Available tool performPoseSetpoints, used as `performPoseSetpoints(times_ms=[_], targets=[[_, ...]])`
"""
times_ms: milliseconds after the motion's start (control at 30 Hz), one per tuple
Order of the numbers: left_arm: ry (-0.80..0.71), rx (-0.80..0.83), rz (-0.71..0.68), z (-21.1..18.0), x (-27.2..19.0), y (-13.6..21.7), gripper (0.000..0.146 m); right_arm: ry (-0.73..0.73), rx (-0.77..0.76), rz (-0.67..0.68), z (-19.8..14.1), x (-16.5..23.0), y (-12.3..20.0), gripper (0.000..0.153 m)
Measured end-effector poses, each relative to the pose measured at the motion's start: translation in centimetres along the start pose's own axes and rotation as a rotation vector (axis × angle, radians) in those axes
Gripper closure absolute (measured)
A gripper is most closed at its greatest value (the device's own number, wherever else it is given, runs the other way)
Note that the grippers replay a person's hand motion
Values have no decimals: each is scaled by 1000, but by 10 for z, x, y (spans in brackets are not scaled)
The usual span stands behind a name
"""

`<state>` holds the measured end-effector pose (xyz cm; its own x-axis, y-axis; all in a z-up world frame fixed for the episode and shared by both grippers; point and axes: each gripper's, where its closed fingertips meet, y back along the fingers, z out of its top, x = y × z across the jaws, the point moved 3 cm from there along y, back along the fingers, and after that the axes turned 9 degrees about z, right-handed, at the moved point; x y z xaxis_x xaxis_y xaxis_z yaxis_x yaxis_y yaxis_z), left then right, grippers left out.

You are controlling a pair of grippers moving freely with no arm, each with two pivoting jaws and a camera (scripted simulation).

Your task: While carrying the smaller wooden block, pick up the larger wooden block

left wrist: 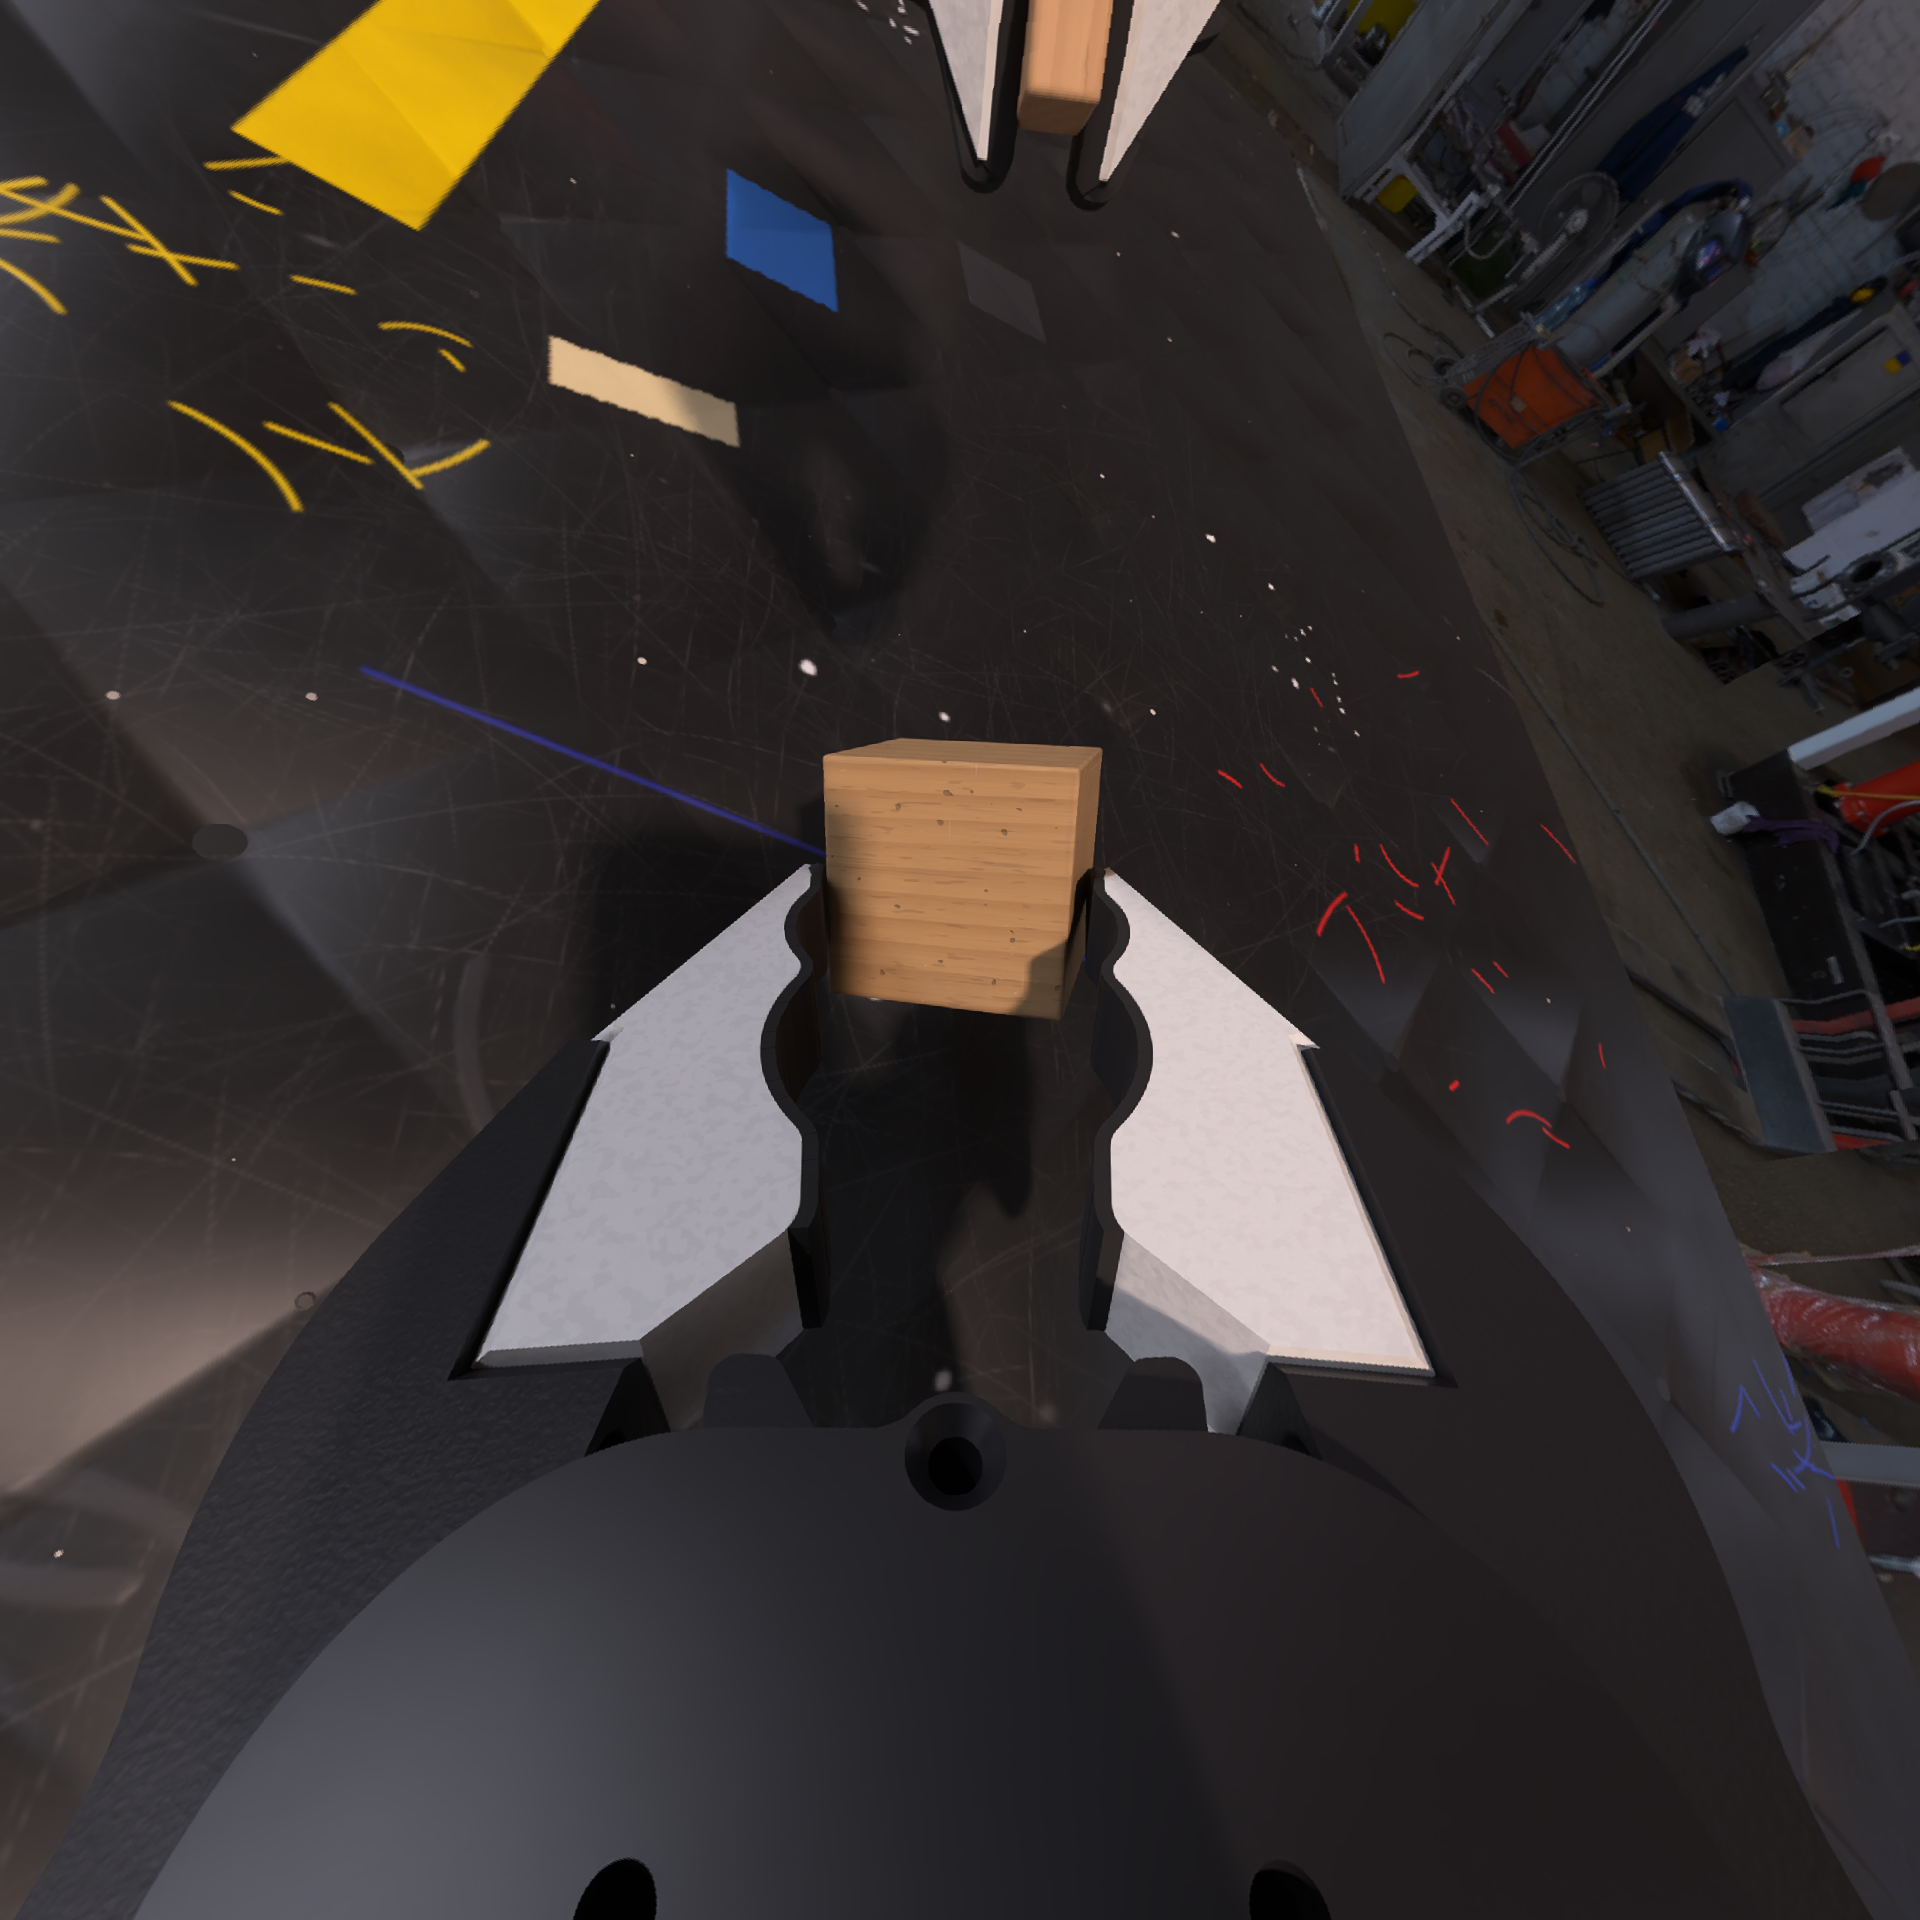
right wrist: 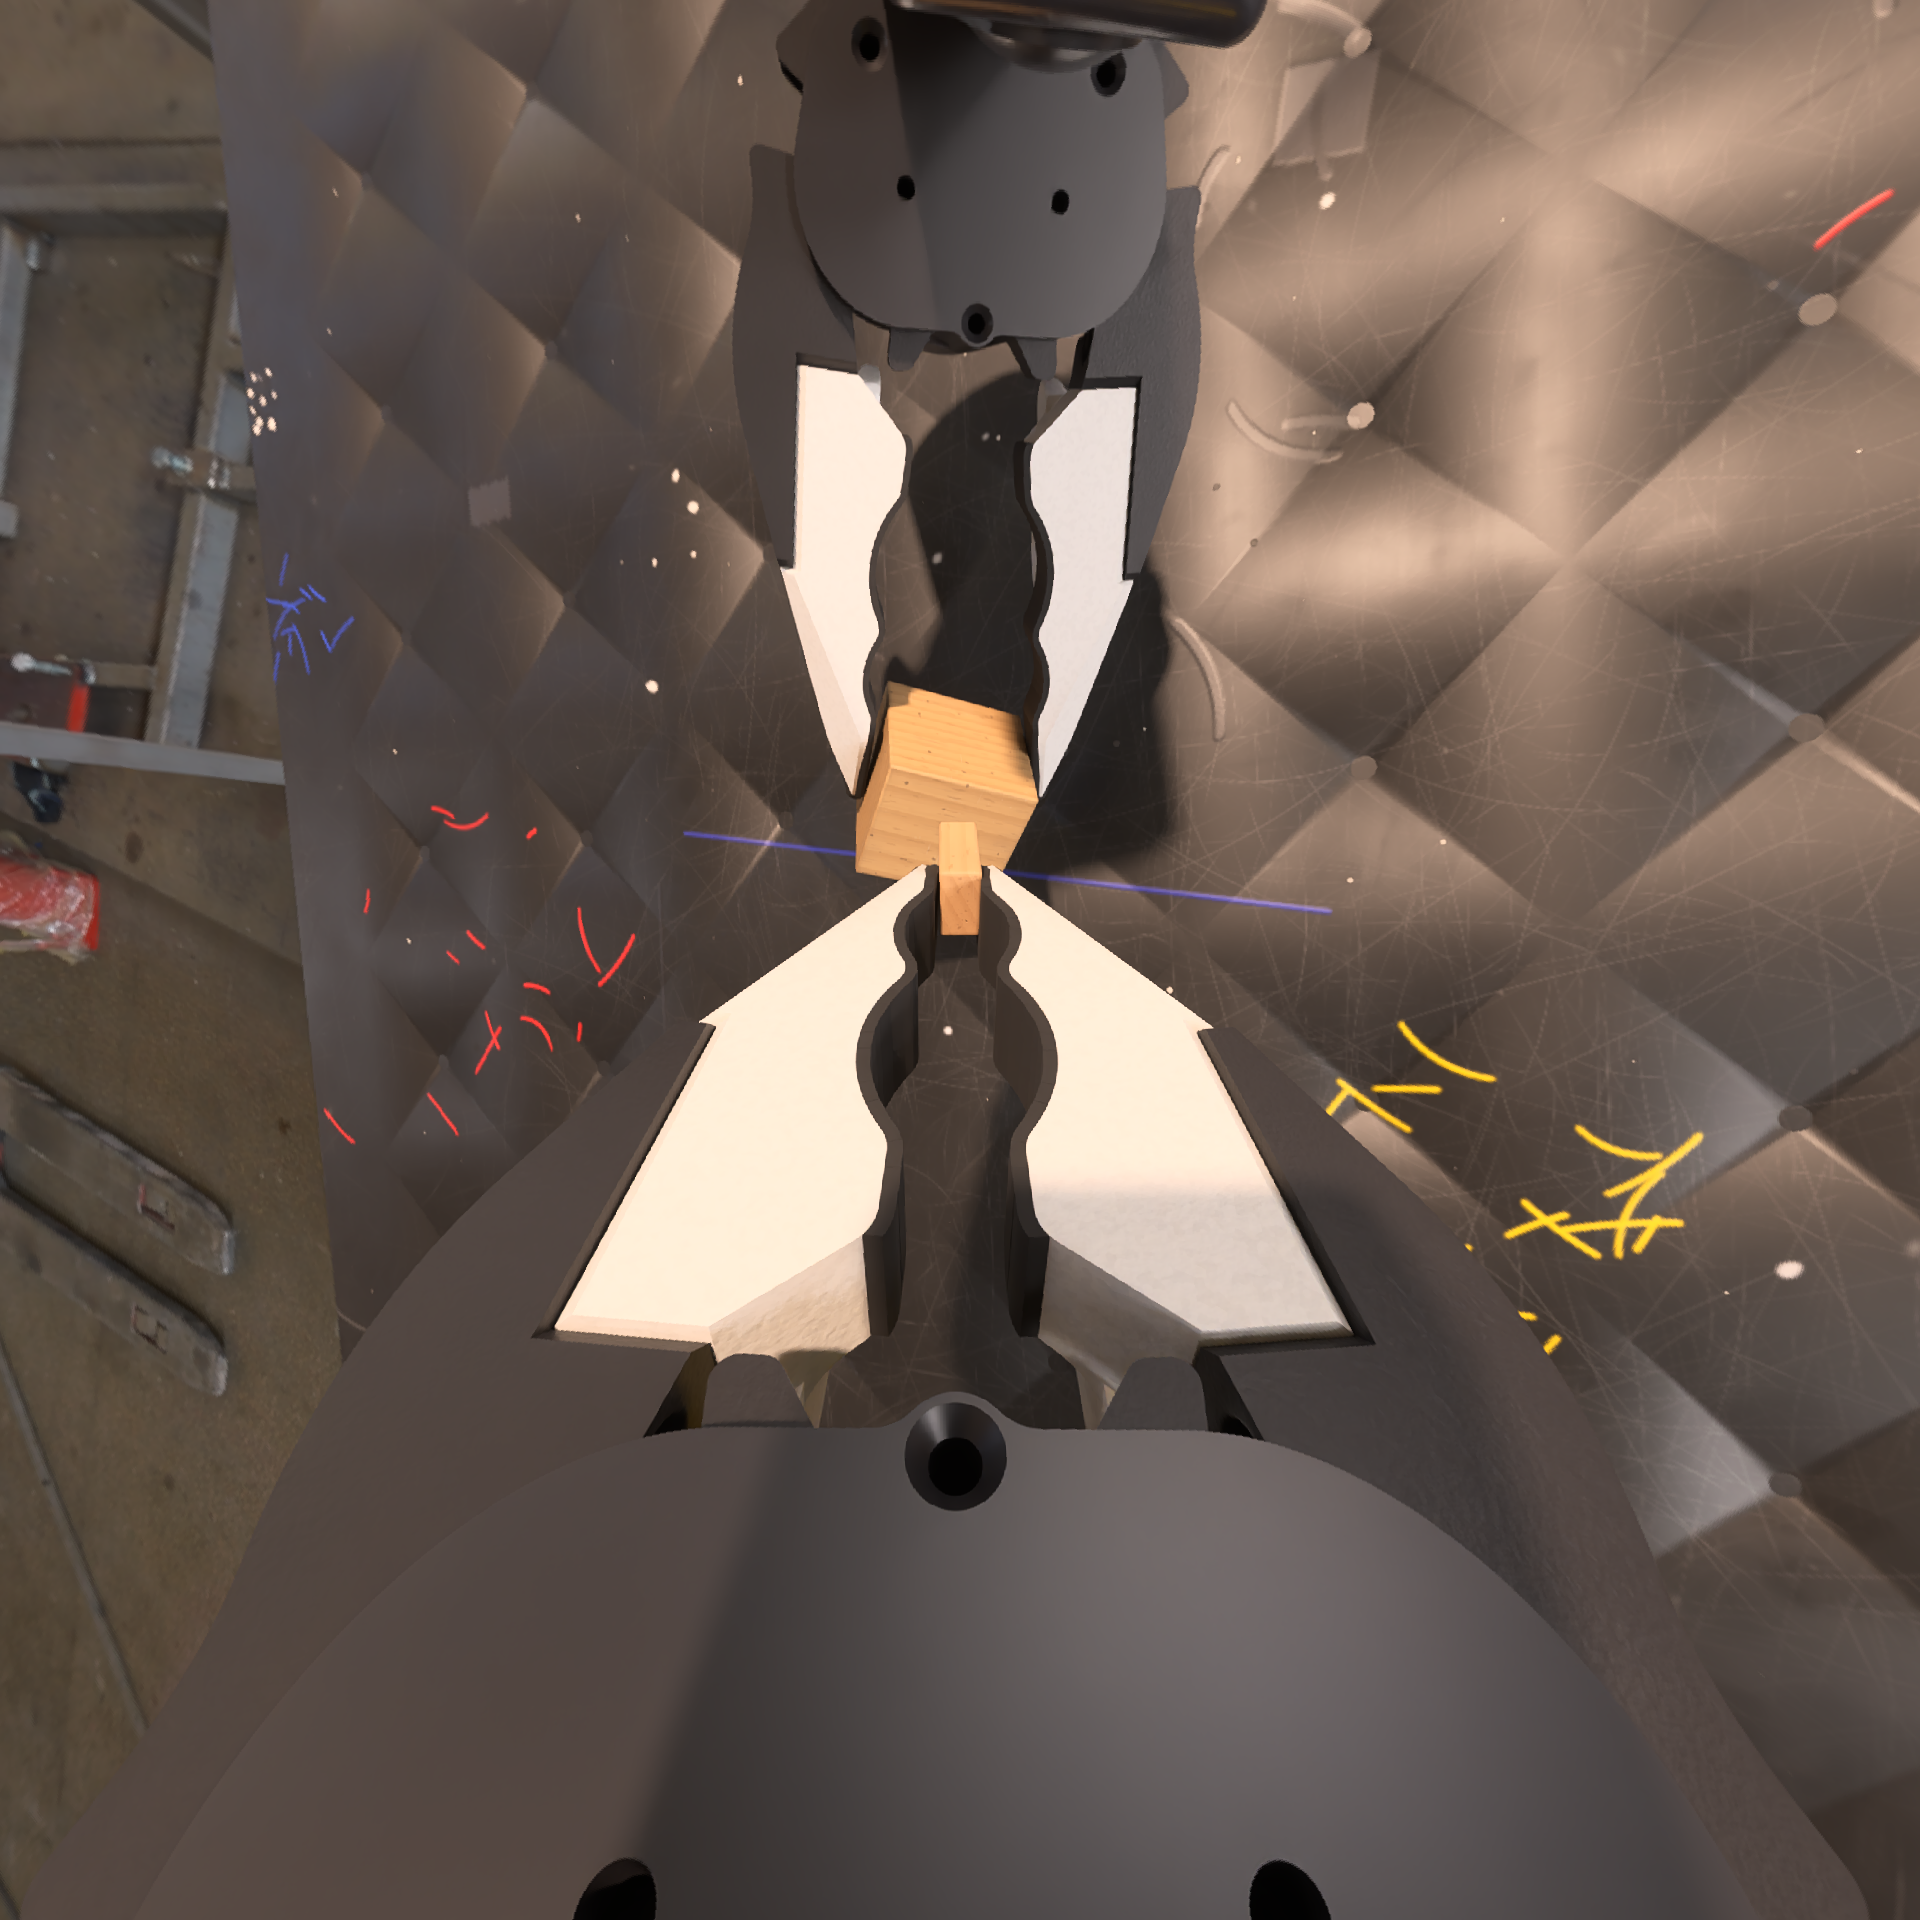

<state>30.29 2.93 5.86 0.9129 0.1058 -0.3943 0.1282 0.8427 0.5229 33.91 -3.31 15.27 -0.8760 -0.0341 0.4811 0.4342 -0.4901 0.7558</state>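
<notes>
The larger wooden block [left wrist: 956,873] is a cube between the fingertips of my left gripper [left wrist: 956,888], whose fingers press on both its sides. My right gripper [right wrist: 958,883] is shut on the smaller wooden block [right wrist: 958,878], a thin upright piece. The right wrist view shows the left gripper [right wrist: 945,774] facing it with the larger block [right wrist: 940,779] just beyond the small one; the two blocks nearly touch. In the left wrist view the right gripper [left wrist: 1029,177] hangs at the top edge with the small block [left wrist: 1060,73]. I cannot tell whether the larger block rests on the table.
The dark scratched table [left wrist: 520,831] carries a flat yellow patch [left wrist: 416,94], a blue patch [left wrist: 781,241] and a beige patch [left wrist: 642,393]. Its edge runs along the right, with workshop clutter [left wrist: 1714,364] beyond.
</notes>
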Motion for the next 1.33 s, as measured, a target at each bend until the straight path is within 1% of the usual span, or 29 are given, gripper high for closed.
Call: performPoseSetpoints(times_ms=[167,300,400,633,767,867,1000,1100,1233,1333], targets=[[-2,4,-6,0,-1,0,96,5,71,2,3,0,0,147],[-8,12,-17,-1,-2,-1,96,4,82,16,4,-1,-2,147],[-8,14,-19,-1,-3,-1,96,7,123,7,5,0,-1,147],[-5,11,-16,-1,-2,-1,96,-21,188,57,8,-2,-1,146],[1,12,-19,-1,-2,-2,96,-24,200,57,8,-4,-1,147],[10,30,-30,-2,-2,-3,96,-27,276,29,3,-6,-3,147],[8,21,-22,-1,-2,-3,96,-20,247,47,2,-6,-1,146],[9,17,-19,-1,-1,-2,96,-17,196,72,3,-6,0,147],[23,-15,2,2,2,0,96,3,123,67,4,-4,2,147],[9,-29,21,4,3,-1,96,7,103,55,5,-3,3,147]])
